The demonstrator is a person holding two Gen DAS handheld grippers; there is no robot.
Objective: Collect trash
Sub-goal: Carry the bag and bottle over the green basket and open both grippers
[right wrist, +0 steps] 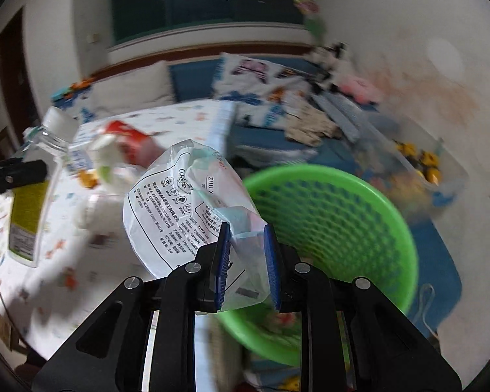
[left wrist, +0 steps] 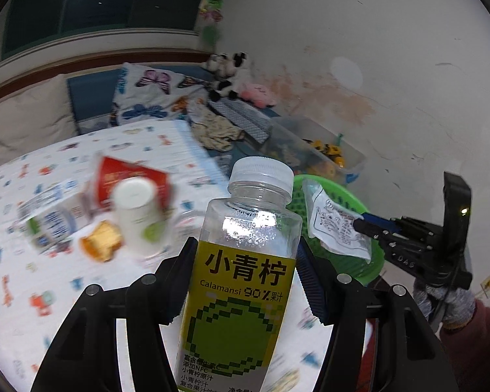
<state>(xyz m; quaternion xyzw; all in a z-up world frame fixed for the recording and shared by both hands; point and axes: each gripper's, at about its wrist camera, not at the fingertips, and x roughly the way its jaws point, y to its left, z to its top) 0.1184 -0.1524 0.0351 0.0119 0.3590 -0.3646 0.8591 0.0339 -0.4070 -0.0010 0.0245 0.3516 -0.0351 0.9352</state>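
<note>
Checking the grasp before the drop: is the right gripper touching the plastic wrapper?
Touching. The right wrist view shows the right gripper with both blue pads pinching the plastic wrapper.

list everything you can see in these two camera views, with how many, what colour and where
Juice bottle: one, clear with yellow-green label, held upright between left fingers.
Plastic wrapper: one, white with black print, pinched by right fingers.
Basket: one, green, beside the bed.
Red carton: one, on the bedsheet.
White cup: one, on the bedsheet.
Toy bin: one, clear, by the wall.
Plush toys: several, black-white and pink, by the pillows.
Left gripper: black.
Right gripper: black, blue pads.
</note>
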